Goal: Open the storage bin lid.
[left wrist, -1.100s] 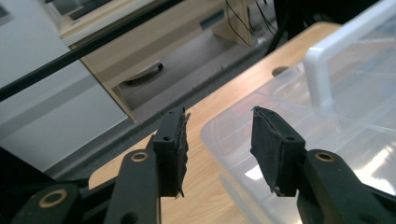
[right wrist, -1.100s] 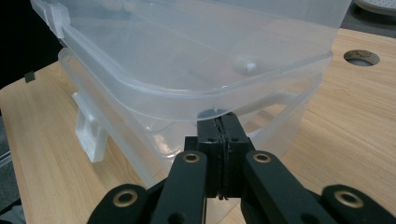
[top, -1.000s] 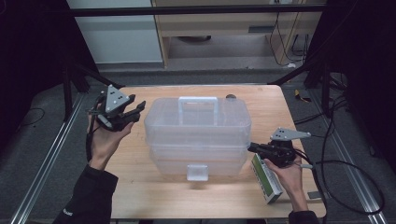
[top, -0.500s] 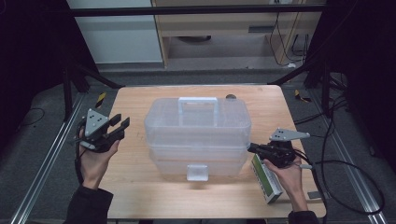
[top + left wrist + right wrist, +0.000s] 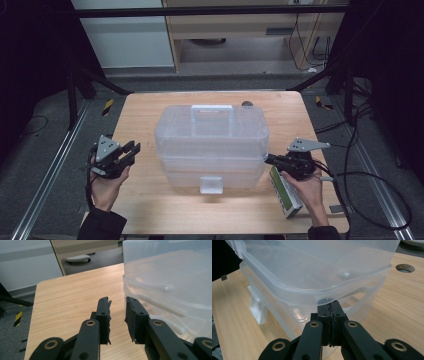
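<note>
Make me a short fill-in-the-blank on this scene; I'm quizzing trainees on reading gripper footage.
1. The clear storage box stands on a ____ table.
2. The right gripper has its jaws ____ at the box's lid edge.
3. Nothing lies between the pads of the ____ gripper.
4. The green-and-white carton lies beside the person's ____ hand.

Missing words: wooden; shut; left; right

Clear plastic on pale wood

We see a storage box (image 5: 212, 145) of translucent, smooth, faintly glossy plastic on a table (image 5: 150, 210) of light matt wood grain; our grippers' jaws look like matt black plastic with brass-coloured rivets, the left gripper (image 5: 117, 315) pads frayed at the edge.
</note>
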Tool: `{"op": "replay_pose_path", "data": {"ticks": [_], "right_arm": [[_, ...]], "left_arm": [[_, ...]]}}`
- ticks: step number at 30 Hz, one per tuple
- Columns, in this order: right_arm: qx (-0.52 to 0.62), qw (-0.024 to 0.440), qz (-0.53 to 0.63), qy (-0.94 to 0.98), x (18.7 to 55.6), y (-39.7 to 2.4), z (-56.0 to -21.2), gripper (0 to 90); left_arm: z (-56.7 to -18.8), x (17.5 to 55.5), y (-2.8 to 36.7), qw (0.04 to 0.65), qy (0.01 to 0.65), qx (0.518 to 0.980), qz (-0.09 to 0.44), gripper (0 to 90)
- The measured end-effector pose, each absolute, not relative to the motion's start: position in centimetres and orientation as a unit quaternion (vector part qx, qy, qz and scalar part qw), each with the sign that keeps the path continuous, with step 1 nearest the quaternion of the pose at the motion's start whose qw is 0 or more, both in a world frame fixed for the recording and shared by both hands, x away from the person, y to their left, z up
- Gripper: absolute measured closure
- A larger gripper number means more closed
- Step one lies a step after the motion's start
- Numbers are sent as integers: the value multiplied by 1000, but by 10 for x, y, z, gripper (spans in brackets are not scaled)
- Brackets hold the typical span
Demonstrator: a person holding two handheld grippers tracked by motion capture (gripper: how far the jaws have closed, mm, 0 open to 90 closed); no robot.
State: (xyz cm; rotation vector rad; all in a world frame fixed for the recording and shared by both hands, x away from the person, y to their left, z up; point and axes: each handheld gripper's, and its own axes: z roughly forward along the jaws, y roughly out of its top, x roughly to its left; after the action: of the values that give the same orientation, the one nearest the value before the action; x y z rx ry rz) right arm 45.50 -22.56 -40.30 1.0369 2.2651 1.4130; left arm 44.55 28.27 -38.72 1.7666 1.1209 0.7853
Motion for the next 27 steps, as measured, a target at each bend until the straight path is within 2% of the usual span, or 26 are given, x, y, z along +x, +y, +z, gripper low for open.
{"op": "replay_pose_path", "data": {"ticks": [7,15,27], "right_arm": [[359,139,488,783,455,-226,-403,891],[359,139,489,783,455,-225,-403,892],[361,138,490,782,455,-225,-403,892]], "left_arm": [[-407,442,283,437,445,728,286,782],[-412,439,271,446,417,747,264,853],[-407,437,252,476,385,752,245,868]]}}
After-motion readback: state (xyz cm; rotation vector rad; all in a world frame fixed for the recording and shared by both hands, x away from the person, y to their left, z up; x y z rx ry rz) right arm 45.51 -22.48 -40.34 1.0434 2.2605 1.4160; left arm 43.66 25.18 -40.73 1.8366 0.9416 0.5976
